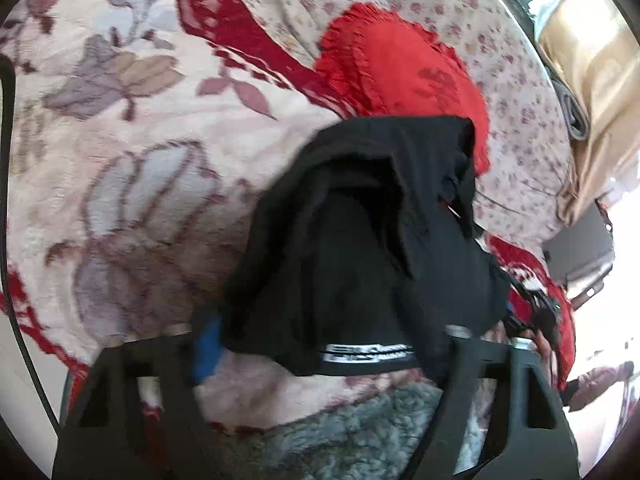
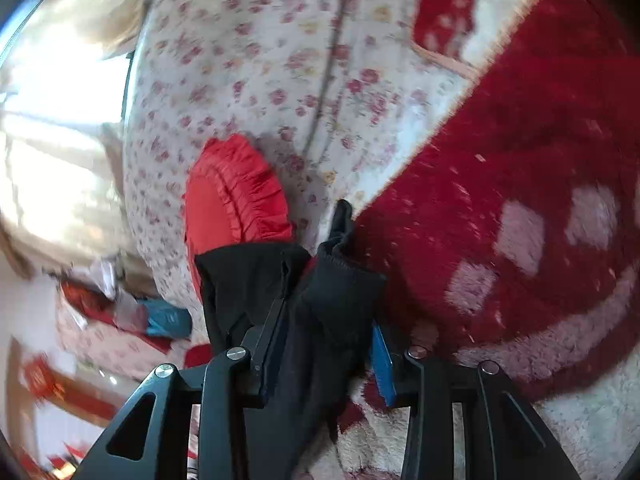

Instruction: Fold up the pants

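Two tongs: right tongs clamp black pants; left tongs likewise; waistband label unreadable.

Pants are plain black with a little white-striped label. Blanket is cream with red and mauve flowers, and the frilly cushion is bright red

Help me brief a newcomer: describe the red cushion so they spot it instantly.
On the bed, find the small-flowered sheet beyond the big-flowered blanket. The red cushion lies on it, just behind the black pants. Unlike the flat patterned bedding, it is plain bright red with a ruffled edge.
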Available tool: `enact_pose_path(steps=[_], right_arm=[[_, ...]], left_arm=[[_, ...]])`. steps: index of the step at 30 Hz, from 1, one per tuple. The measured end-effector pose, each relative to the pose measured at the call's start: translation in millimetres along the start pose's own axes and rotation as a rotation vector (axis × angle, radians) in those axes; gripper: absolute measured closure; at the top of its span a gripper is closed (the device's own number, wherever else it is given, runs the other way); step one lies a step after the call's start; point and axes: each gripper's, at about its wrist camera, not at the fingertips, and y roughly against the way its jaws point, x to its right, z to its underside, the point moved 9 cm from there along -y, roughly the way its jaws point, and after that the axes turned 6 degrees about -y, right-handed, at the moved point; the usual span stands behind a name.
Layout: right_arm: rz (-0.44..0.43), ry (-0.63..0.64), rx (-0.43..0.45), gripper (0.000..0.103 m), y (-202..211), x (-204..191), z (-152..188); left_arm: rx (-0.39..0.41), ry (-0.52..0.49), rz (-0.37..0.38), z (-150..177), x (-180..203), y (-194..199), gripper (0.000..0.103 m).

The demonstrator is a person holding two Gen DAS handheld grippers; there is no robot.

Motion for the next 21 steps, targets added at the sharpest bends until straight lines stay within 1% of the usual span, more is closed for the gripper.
enact_pose_path(steps=[1,2,3,4,5,7,8,10,12,14,16,18,20,21], right_arm=[[0.001,-0.015,-0.001,0.066,-1,2,-1],[0.005,-0.017,0.001,0.066,-2,2,-1],[0.013,-0.010,-0.001,0.066,-3,2,0],[0.020,0.000,-0.005,0.066,-2,1,1],[0.030,0.018,-0.012,0.067,-2,-1,2],[0.064,0.069,-0.004,0.087,-1,-5,4],[0.098,0.115,0.009,0.093,3,-9,4],[0.103,0.154,0.029,0.093,12,-17,4],[0.095,0.181,0.044,0.093,28,-28,9],[0.078,0.186,0.027,0.094,46,-38,22],[0.076,0.187,-0.023,0.094,63,-40,47],[0.099,0.199,-0.080,0.094,75,-36,74],[0.122,0.192,-0.138,0.094,79,-24,96],[0.141,0.184,-0.185,0.094,76,-15,105]], left_arm=[[-0.006,-0.005,-0.010,1,1,-1,0.056],[-0.008,-0.011,-0.040,2,0,-2,0.067],[-0.018,-0.016,-0.088,4,-3,-4,0.091],[-0.032,-0.015,-0.118,6,-5,-7,0.094],[-0.029,-0.004,-0.125,6,-7,-7,0.095],[0.000,0.005,-0.139,4,-10,-2,0.096],[0.016,0.002,-0.147,4,-11,3,0.097],[0.050,-0.001,-0.145,2,-12,16,0.097],[0.075,-0.012,-0.125,1,-12,33,0.097],[0.102,-0.034,-0.128,-4,-16,56,0.097],[0.116,-0.036,-0.125,-11,-21,71,0.097],[0.128,-0.025,-0.123,-16,-34,90,0.097],[0.133,-0.033,-0.158,-19,-47,93,0.097],[0.108,-0.047,-0.193,-18,-58,85,0.095]])
